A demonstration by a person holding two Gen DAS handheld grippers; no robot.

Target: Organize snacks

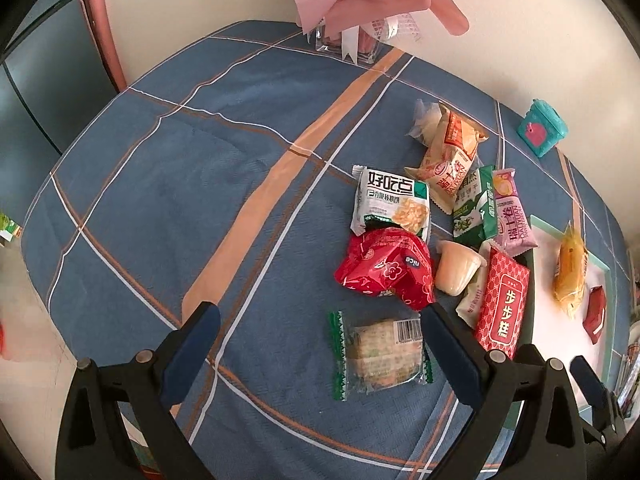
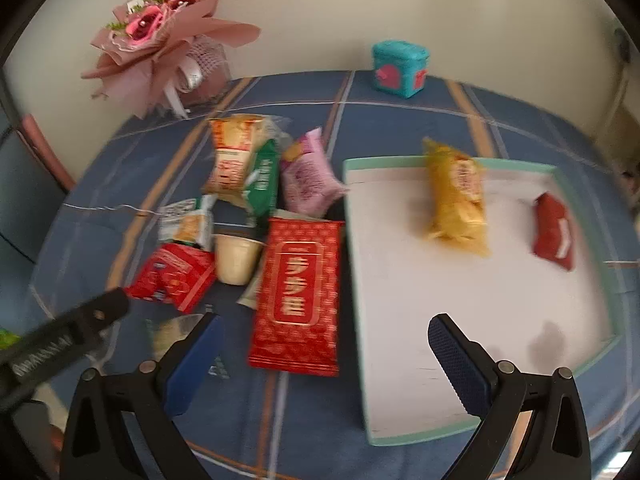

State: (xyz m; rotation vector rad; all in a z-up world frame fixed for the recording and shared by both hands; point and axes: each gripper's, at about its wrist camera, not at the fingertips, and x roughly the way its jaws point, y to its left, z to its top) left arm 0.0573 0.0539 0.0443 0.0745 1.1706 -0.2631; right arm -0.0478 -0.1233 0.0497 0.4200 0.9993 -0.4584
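A pile of snack packets lies on the blue plaid tablecloth. My left gripper (image 1: 320,316) is open and empty, just above a clear green-edged cracker packet (image 1: 378,354) and a crumpled red packet (image 1: 386,270). My right gripper (image 2: 326,330) is open and empty, over a long red packet (image 2: 298,296) and the left edge of a white tray with a mint rim (image 2: 358,280). In the tray lie a yellow packet (image 2: 456,196) and a small red packet (image 2: 554,236). The left gripper's finger shows in the right wrist view at the lower left (image 2: 80,330).
A pink flower bouquet in a clear vase (image 2: 168,36) stands at the back left by the wall. A teal box (image 2: 400,66) stands at the back. A cream pudding cup (image 2: 236,258), white-green, orange, green and pink packets (image 2: 308,176) crowd the pile.
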